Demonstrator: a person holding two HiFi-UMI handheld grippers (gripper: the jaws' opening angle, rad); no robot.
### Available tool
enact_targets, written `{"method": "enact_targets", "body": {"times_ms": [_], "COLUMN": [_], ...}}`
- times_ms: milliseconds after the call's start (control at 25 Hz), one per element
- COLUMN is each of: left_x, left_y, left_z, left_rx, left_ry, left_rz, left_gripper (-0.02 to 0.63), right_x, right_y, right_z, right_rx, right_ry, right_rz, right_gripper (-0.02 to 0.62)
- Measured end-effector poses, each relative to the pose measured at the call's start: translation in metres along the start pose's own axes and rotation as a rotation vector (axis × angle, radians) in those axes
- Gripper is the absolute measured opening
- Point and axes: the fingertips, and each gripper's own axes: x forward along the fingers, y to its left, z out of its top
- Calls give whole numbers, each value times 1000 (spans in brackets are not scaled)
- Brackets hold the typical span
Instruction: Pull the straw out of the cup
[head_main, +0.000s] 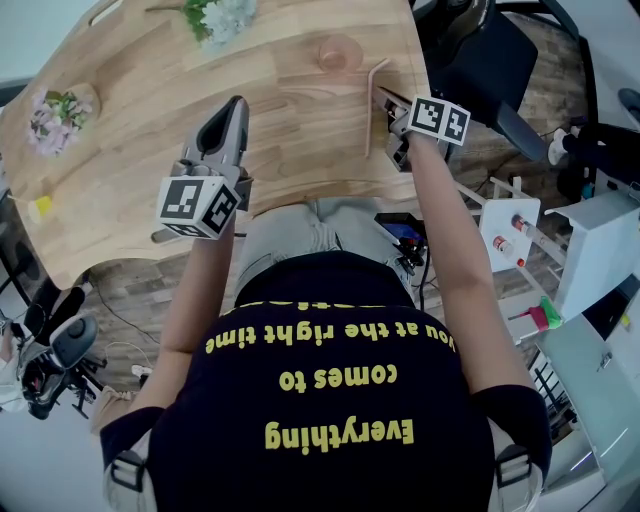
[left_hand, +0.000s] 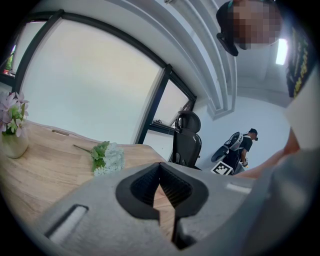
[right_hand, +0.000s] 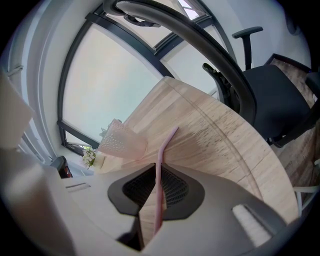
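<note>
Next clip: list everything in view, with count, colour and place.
table: one, light wood, under everything
cup: one, translucent pink, on the table beyond the right claw
straw: one, pink, bent top, clear of the cup, held in the right claw
flower bunch: one, white and green, lying at the table's far edge
vase of flowers: one, pink blooms, table's left end
office chair: one, black, right of the table
left claw: one, grey, shut, empty, over the table
right claw: one, grey, shut on the straw
</note>
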Motion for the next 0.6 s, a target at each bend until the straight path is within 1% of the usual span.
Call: {"method": "enact_targets", "body": {"times_ms": [320,600], "left_x": [-1,-3], "left_y": [0,-3], "left_z": [0,3], "left_rx": [1,9], "left_ry": [-1,-9], "left_rz": [-1,1], "left_gripper": [2,2], "right_x": [-4,-14], "right_y": [1,7], "right_z": [5,17], "right_rx": [4,1], "right_ry": [-30,-77], "right_rz": [9,33], "right_gripper": [18,8]}}
